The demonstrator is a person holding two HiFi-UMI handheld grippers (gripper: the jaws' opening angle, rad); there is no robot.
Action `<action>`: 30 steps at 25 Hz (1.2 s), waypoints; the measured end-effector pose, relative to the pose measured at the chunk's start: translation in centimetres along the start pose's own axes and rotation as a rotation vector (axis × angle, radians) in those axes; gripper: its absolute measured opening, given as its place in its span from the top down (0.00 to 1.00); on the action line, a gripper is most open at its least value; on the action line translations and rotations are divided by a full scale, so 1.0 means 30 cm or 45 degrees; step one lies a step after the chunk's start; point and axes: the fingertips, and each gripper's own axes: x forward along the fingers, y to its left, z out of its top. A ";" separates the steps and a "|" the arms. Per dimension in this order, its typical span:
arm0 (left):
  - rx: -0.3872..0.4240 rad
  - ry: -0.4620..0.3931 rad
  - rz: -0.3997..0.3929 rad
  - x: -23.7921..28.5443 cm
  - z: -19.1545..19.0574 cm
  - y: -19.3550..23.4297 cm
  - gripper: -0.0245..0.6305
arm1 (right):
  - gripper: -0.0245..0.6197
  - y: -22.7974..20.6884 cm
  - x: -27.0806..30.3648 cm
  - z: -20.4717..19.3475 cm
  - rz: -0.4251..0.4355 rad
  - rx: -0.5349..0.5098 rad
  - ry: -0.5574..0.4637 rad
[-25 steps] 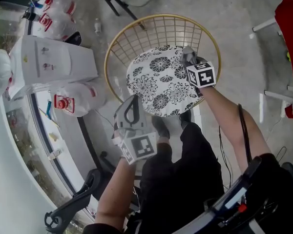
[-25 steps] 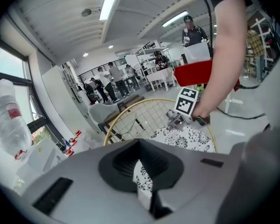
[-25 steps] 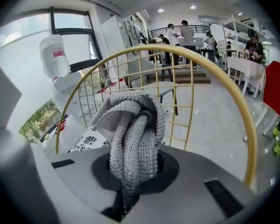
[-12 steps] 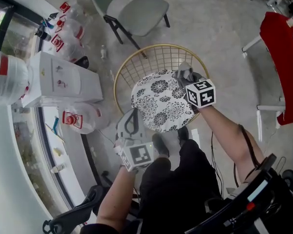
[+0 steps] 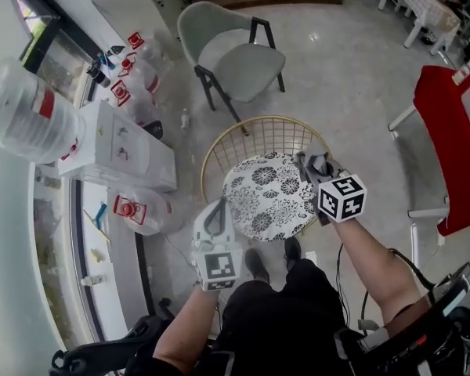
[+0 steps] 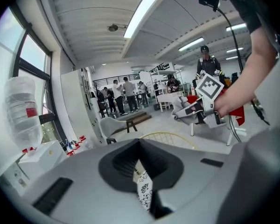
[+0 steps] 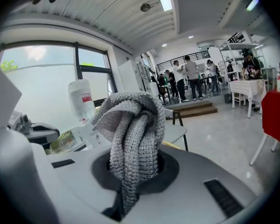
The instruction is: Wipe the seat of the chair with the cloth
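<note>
Cloth: grey knitted cloth (image 7: 130, 129), clamped between the jaws of the right gripper (image 7: 130, 181), at the seat's right edge.
Seat: round black-and-white floral cushion (image 5: 270, 198) on gold wire chair (image 5: 251, 135).
Left gripper (image 6: 142, 190): jaws nearly together, empty.

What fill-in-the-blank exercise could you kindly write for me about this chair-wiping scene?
1. The right hand-held gripper is shut on a grey knitted ____.
2. The seat cushion of the wire chair has a black-and-white ____ pattern.
3. Between its jaws, the left hand-held gripper holds ____.

Missing words: cloth; floral; nothing.
</note>
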 end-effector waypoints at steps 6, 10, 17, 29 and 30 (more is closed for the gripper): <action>-0.137 -0.068 -0.086 -0.080 0.086 -0.015 0.96 | 0.94 0.079 -0.174 0.140 -0.018 -0.033 -0.083; -0.195 -0.128 -0.134 -0.128 0.152 -0.011 0.96 | 0.94 0.146 -0.265 0.238 0.039 -0.021 -0.160; -0.309 -0.207 -0.152 -0.220 0.267 0.030 0.96 | 0.94 0.269 -0.365 0.355 0.127 -0.076 -0.224; -0.356 -0.326 -0.160 -0.336 0.433 0.070 0.96 | 0.94 0.399 -0.481 0.449 0.189 -0.166 -0.296; -0.365 -0.336 -0.152 -0.345 0.442 0.079 0.96 | 0.94 0.412 -0.488 0.453 0.189 -0.171 -0.300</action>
